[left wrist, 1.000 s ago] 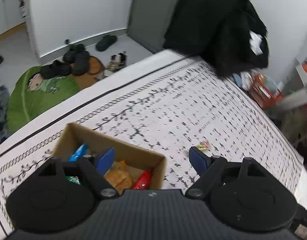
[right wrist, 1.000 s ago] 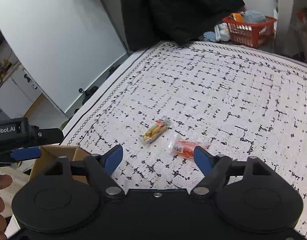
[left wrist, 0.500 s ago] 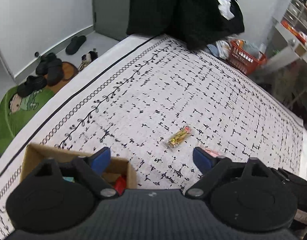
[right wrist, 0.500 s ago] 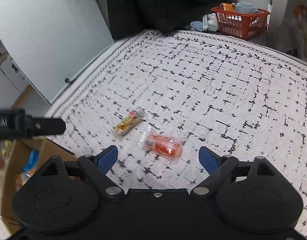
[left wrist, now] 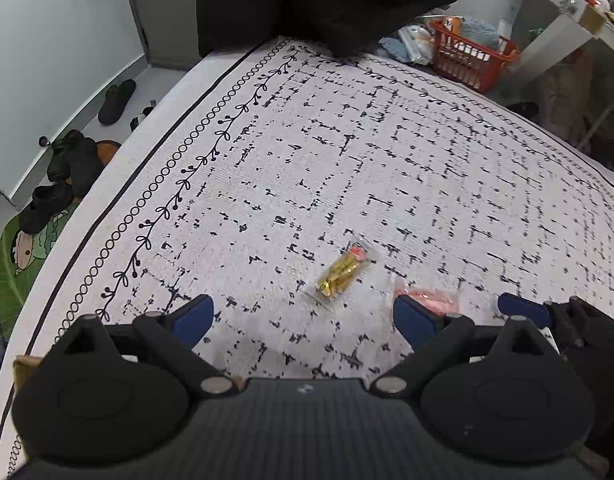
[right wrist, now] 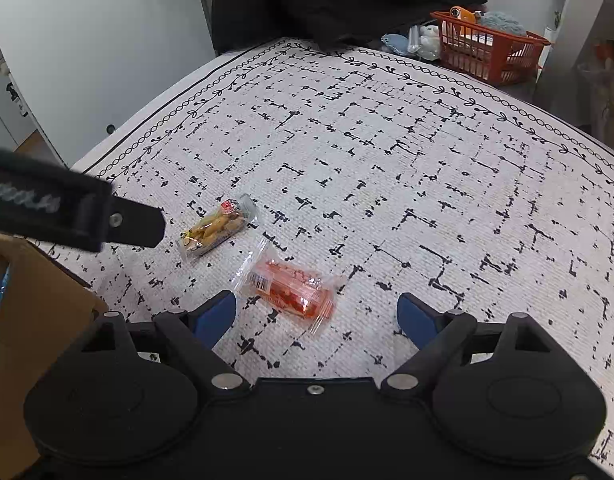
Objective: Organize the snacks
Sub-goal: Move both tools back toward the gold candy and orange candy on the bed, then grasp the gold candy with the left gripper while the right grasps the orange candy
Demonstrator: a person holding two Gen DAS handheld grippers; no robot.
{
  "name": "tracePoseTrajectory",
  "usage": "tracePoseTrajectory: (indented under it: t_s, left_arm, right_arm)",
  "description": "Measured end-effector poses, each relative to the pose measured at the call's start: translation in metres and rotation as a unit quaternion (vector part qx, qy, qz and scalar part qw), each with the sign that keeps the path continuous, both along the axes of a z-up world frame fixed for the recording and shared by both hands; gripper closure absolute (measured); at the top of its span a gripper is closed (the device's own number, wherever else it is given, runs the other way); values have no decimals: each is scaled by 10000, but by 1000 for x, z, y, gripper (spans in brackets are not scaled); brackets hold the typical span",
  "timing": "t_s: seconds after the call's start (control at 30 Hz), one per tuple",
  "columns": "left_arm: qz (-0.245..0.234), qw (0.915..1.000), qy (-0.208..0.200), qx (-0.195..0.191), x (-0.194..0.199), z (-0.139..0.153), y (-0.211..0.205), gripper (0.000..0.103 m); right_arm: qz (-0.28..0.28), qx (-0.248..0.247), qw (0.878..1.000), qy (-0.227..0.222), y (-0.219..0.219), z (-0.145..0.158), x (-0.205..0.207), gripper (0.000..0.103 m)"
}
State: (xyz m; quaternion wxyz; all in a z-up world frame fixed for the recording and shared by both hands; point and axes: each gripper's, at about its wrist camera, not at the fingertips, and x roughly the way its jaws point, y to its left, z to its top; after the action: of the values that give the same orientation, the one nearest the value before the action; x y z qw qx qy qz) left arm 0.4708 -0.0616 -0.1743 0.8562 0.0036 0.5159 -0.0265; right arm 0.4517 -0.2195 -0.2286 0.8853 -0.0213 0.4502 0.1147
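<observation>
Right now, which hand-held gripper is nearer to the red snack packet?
Right. The right hand-held gripper has the red snack packet just ahead between its fingers; the left hand-held gripper is off to its left.

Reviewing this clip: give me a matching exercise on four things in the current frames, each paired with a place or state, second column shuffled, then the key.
Things:
1. yellow snack in a clear wrapper
2. red snack in a clear wrapper
3. brown cardboard box
4. orange plastic basket

Places or states:
A. off the rug's far corner, on the floor
B. at the rug's near left edge
C. just ahead of the open right gripper
D. on the rug ahead of the open left gripper

Pairs: 1-D, 2-C, 3-B, 4-A
</observation>
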Motion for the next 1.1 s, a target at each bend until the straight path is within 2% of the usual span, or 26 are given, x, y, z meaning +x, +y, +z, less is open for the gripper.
tracePoseTrajectory:
  t_s: [0.23, 0.4, 0.53, 0.6, 0.67, 0.7, 0.9, 1.0, 1.1]
  left_arm:
    - [-95, 9998, 150, 85, 20, -19, -7, 11]
    - [-184, 9995, 251, 62, 31, -28, -16, 16]
    - [-233, 9991, 343, 18, 37, -36, -23, 25]
    - [-232, 9990, 377, -1, 41, -41, -25, 32]
    - [-230, 9989, 408, -16, 42, -46, -27, 38]
    - [-226, 9988, 422, -32, 43, -49, -27, 40]
    - [-292, 9991, 305, -102, 44, -55, -32, 50]
    - [-248, 9990, 342, -130, 44, -60, -32, 72]
    - [-214, 9993, 248, -156, 40, -59, -31, 83]
  right_arm:
    - [-17, -227, 9997, -103, 3, -10, 9, 24]
    - [-94, -154, 9996, -238, -1, -12, 15, 32]
    - [-52, -112, 9994, -335, -1, -13, 16, 45]
    - [9, -66, 9994, -348, -2, -13, 17, 55]
    - [57, 9, 9995, -326, -2, -12, 16, 72]
    - [74, 39, 9995, -307, -2, -12, 16, 76]
    - [83, 82, 9996, -242, -2, -11, 15, 79]
    - [85, 83, 9998, -188, -2, -10, 14, 79]
    - [64, 140, 9998, -148, -2, -8, 13, 80]
